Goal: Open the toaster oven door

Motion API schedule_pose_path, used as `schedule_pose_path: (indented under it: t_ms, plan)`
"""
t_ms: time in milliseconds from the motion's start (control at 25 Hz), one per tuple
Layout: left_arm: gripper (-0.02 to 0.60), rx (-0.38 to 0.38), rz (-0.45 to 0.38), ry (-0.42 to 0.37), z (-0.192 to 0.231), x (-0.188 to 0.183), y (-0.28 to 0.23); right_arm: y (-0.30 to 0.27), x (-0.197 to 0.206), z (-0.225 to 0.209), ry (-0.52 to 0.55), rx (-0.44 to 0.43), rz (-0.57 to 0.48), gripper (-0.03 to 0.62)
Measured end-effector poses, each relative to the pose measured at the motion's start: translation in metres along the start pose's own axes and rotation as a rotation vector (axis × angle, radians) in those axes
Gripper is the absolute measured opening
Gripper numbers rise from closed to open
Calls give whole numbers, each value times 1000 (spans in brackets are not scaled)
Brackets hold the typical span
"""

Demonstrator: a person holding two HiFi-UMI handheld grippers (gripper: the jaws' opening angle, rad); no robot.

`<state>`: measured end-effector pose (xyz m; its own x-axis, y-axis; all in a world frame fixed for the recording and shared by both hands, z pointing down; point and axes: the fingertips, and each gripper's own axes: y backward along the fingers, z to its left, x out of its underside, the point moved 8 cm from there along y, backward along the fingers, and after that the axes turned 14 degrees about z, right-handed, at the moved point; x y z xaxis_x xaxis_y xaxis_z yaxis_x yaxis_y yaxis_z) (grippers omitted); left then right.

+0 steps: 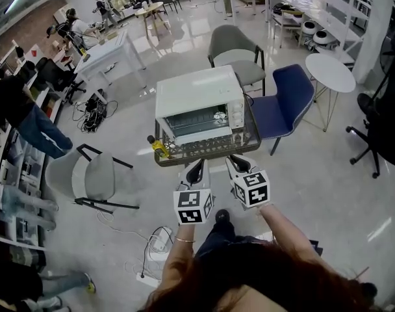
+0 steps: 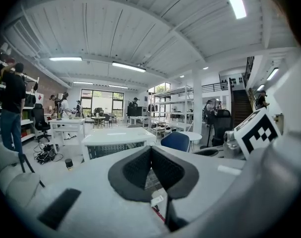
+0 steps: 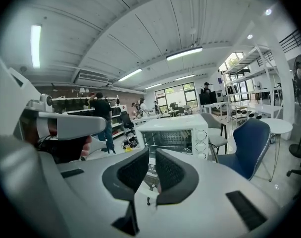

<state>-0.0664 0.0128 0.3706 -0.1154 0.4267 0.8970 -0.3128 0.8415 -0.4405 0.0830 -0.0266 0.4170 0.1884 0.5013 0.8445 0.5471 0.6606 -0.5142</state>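
Two grippers hover near the table [image 1: 204, 156], both empty: left gripper [image 1: 196, 168] pinched closed, right gripper [image 1: 236, 163] a slit apart. I see the oven [image 1: 197, 93] on it, door [image 1: 199, 123] shut, behind the rim. Bottle [image 1: 157, 147] at its left front corner; blue chair [image 1: 285, 103] right, grey chair [image 1: 233, 51] behind

Inventory of the surroundings:
- Wire-mesh tray table [image 1: 204, 153], at whose left corner a yellow bottle [image 1: 158, 147] is laid.
- Blue chair [image 1: 290, 99], set just beside the table's right.
- Grey chair [image 1: 235, 49], placed behind.
- Round white table [image 1: 330, 71], stood further right.
- Cables [image 1: 93, 109], strewn on the floor.
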Motion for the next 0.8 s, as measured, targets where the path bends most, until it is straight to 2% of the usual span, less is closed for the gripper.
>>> schedule_pose_path:
  t_ms: [160,800]
  plan:
    - [15,0,-7,-10,2,-7,6,5,-11,7,40,9,-19,29]
    - [15,-11,-48,-5,8,-16,31,29,-28,16,50,41,-90,6]
